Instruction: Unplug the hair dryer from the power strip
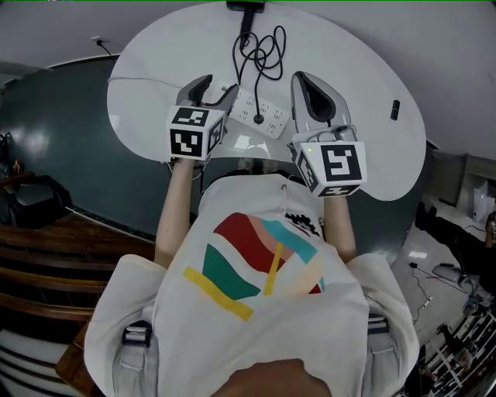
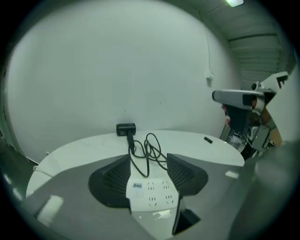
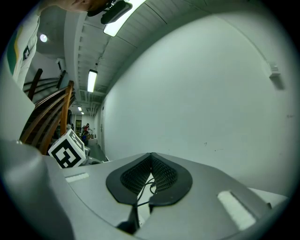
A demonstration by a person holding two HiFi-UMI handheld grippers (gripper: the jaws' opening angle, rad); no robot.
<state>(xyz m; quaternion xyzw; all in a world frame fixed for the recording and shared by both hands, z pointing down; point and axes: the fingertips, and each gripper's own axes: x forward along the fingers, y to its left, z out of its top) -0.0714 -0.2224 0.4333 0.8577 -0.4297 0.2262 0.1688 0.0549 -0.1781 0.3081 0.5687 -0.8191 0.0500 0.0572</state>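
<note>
Left gripper [image 1: 217, 88] sits centre-left in the head view with its jaws spread wide, gripping nothing. It's lined up on the white rectangular plastic power strip [image 1: 261, 116]. In the left gripper view the strip lies flat between the two pads, and neither pad presses on it as far as I can see.

Middle of the frame now. The small black plug [image 1: 258, 119] looks seated in the strip. Its thin black cord [image 1: 263, 54] loops up across the round white table [image 1: 372, 85] to the black hair dryer [image 1: 246, 9] at the top edge. By my reading nothing is done yet, because the plug is in.

Over to the right, the right gripper [image 1: 304, 84] is clenched and empty, just right of the strip and apart from the plug. What's left is to steady the strip, take the plug and pull it free.
</note>
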